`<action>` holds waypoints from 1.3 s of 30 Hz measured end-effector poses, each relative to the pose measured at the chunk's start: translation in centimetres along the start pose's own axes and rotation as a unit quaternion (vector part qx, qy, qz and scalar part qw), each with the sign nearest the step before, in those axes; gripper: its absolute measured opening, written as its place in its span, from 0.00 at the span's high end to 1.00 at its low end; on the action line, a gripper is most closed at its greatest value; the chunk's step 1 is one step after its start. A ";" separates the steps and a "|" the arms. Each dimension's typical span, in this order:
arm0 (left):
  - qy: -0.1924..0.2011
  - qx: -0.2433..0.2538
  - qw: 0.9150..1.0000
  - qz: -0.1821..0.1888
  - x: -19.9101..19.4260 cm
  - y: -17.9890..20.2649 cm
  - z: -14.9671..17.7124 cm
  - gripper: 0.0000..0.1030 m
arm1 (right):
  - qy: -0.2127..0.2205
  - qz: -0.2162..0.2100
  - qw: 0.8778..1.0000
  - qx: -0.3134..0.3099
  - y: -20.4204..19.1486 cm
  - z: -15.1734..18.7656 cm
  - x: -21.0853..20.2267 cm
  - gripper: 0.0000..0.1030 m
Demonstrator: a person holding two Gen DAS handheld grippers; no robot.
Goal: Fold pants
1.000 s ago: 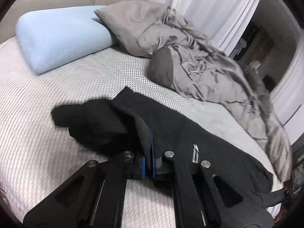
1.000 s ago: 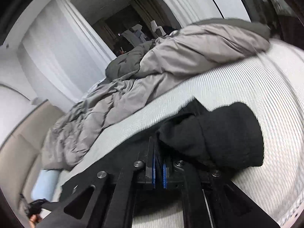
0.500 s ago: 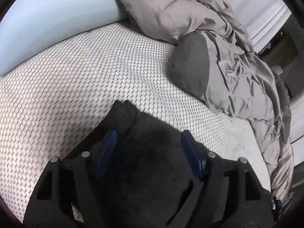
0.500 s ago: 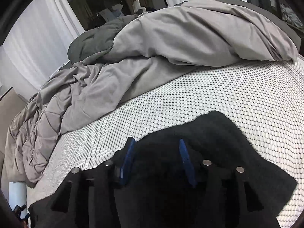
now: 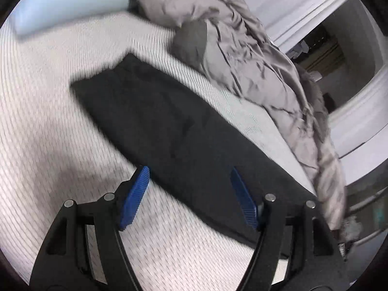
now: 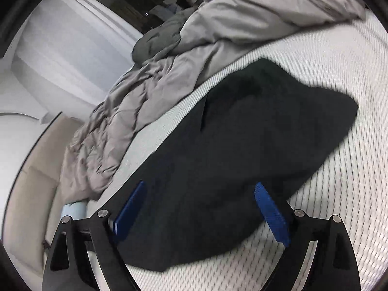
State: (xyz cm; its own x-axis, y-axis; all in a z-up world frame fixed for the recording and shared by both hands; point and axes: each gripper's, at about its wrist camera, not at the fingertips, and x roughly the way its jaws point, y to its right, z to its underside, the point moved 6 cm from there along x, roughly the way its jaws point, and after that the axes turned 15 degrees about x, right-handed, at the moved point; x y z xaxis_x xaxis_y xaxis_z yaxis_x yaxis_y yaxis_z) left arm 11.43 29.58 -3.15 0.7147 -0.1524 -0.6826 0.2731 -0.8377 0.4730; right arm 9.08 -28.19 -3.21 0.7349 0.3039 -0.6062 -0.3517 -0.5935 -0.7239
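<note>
Pale blue pillow (image 5: pixel 70 2): far left corner of the mattress in the left wrist view, well apart from the pants; blurred.
Mattress (image 5: pixel 48 111): white, with a woven grid pattern; it carries everything named here.
Black pants (image 5: pixel 174 131): lie flat on the mattress as one long dark band running from the upper left toward the lower right of the left wrist view. Their far end stops short of the pillow. Their long far edge runs near the grey duvet, with a strip of bare mattress between.
Left gripper (image 5: pixel 190 195): jaws stand apart, blue pads clear of the cloth, gripping nothing. The pants' near edge crosses the gap between the fingers. The left pad sits over bare mattress just beside that edge; the right pad is over the cloth.
Grey duvet (image 5: pixel 254 55): rumpled along the mattress's far side, by the white curtains.
Right gripper (image 6: pixel 200 208): jaws are opening, already wide, and pinch nothing. The pants (image 6: pixel 242 150) fill the view between the fingers and spread ahead of them, with the rounded end toward the upper right. Whether the pads touch the cloth below cannot be told.
</note>
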 end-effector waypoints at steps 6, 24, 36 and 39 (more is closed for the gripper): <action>-0.049 -0.030 0.997 0.049 3.9 1.4 4.6 0.35 | -0.049 -0.001 0.999 0.011 3.1 2.8 -0.2 0.11; 0.013 -0.036 0.999 0.023 7.3 2.4 1.2 0.90 | -0.032 -0.013 0.996 0.080 4.4 -1.0 5.7 0.22; -0.006 -0.041 0.999 0.009 7.0 0.3 2.8 0.90 | -0.100 -0.064 0.981 0.153 6.1 -0.4 4.5 0.22; -0.008 -0.043 0.999 0.014 7.0 0.1 2.8 0.90 | -0.064 -0.063 0.983 0.157 5.9 -2.1 6.2 0.42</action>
State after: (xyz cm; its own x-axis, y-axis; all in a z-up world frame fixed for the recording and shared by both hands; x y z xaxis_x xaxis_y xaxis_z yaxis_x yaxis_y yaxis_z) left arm 14.63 26.91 -9.40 0.7128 -0.1841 -0.6768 0.3080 -0.7847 0.5379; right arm 12.78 -31.32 -10.55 0.7116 0.4636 -0.5279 -0.4399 -0.2919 -0.8493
